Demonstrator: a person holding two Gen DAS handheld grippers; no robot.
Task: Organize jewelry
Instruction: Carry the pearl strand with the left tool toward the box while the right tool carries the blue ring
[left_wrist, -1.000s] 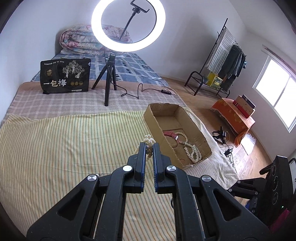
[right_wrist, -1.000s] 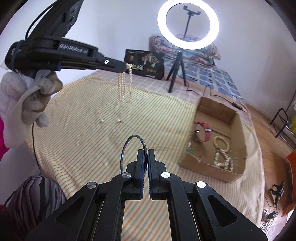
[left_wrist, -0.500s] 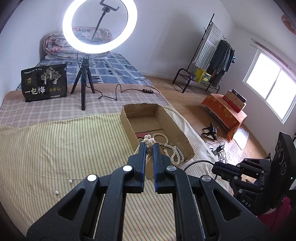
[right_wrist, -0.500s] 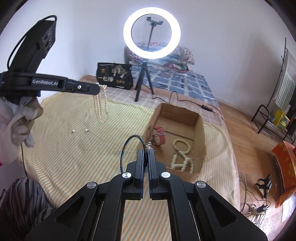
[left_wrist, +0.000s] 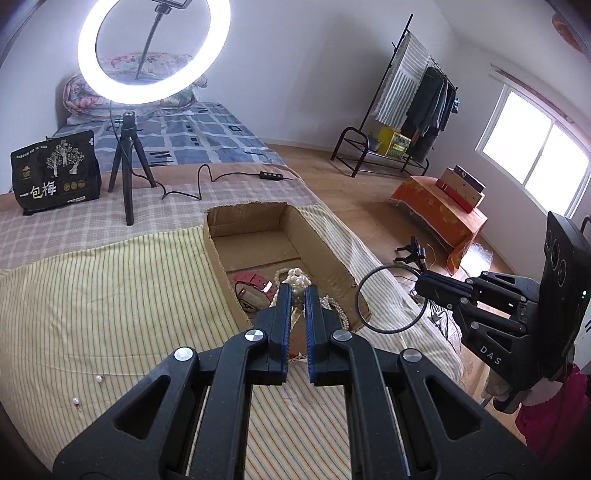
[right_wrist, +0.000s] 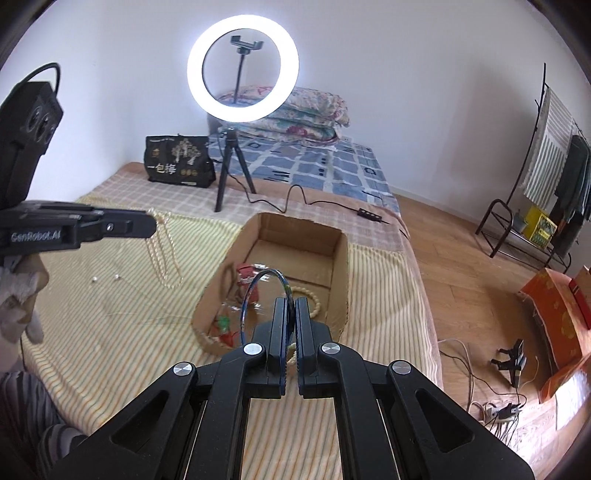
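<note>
Dangling from the left tool (left_wrist: 296, 291), pinched tight, one looped strand of round white pearls (right_wrist: 165, 254) hangs over the striped bedspread (left_wrist: 110, 295). Right tool (right_wrist: 291, 306) clamps one thin dark-blue hoop bangle (right_wrist: 258, 291) above the open brown cardboard box (right_wrist: 341, 273). Two loose pearls (right_wrist: 106, 277) lie on the cloth.

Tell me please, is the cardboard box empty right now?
No, the cardboard box already holds a red strap and a pearl strand.

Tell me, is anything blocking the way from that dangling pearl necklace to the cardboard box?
Nothing visible does. The pearl necklace hangs from the shut left gripper over bare striped cloth, beside the open-topped cardboard box. The right gripper holds its bangle apart from it.
</note>
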